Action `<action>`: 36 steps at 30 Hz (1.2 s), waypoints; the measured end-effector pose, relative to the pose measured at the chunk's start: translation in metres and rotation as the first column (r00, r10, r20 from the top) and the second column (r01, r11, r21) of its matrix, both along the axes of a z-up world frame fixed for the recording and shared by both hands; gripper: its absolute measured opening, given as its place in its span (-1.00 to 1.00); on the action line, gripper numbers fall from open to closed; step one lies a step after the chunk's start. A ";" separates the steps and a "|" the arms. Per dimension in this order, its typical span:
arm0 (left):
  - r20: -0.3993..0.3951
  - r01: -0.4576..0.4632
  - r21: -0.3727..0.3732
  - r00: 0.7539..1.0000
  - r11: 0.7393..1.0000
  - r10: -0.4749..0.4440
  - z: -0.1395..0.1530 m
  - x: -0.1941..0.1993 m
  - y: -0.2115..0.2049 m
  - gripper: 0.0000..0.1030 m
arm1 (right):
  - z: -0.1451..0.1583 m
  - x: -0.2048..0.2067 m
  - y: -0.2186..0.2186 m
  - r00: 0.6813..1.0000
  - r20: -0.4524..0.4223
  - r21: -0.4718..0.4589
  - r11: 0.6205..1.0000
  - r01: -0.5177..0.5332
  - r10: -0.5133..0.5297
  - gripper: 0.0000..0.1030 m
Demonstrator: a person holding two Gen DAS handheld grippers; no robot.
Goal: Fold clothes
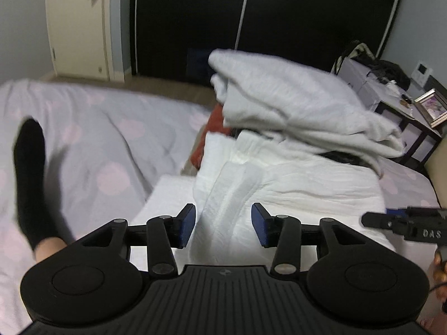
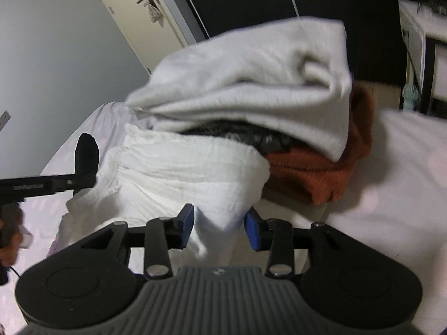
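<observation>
A crinkled white garment lies on the bed in front of a pile of clothes; it also shows in the right wrist view. My left gripper is open, its blue pads either side of a raised fold of the garment. My right gripper is open, with a corner of the same garment between its pads. The pile holds a grey-white sweater on top, a rust-orange knit and a dark item underneath. The right gripper also shows at the left wrist view's right edge.
The bed has a lilac sheet with pink dots. A person's foot in a black sock rests on it at left. A dark side table with a picture frame and boxes stands at the right. Dark wardrobe doors are behind.
</observation>
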State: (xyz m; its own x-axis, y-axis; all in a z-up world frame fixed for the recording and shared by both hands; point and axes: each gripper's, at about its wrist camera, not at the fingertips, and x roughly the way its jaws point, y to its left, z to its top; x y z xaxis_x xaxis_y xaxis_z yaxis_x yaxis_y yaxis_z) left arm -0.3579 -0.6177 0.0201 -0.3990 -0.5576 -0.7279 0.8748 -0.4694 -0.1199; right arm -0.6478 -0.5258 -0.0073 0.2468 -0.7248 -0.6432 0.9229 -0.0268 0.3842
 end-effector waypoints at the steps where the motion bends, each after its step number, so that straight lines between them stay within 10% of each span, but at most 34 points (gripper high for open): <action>1: -0.002 0.001 -0.011 1.000 1.000 -0.001 0.004 0.002 0.007 -0.18 | 0.005 0.002 0.003 1.000 -0.015 -0.014 1.000 -0.007 0.007 -0.17; 8: 0.054 0.013 -0.031 0.998 0.999 -0.011 -0.003 0.003 0.043 -0.57 | 0.035 0.020 0.025 0.992 -0.118 -0.099 0.993 -0.066 0.054 -0.21; 23: 0.069 -0.070 0.035 0.995 0.997 0.068 -0.039 0.013 0.053 -0.58 | 0.013 0.080 0.035 0.954 -0.188 -0.015 0.970 -0.242 0.235 -0.22; 30: 0.089 -0.106 -0.016 0.990 0.994 0.107 -0.006 0.005 0.081 -0.26 | 0.036 0.091 0.052 0.950 -0.264 -0.055 0.981 -0.185 0.164 0.53; 36: 0.081 -0.145 -0.077 0.985 0.986 0.151 0.021 0.000 0.114 -0.09 | 0.060 0.096 0.072 0.947 -0.276 -0.092 0.976 -0.199 0.167 0.53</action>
State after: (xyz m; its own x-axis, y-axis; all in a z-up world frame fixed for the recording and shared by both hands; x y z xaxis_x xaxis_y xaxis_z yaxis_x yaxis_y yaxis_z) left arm -0.3582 -0.5035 0.0414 -0.2456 -0.6568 -0.7129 0.9408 -0.3387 -0.0120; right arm -0.5523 -0.4542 0.0530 0.2146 -0.7571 -0.6171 0.9764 0.1827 0.1154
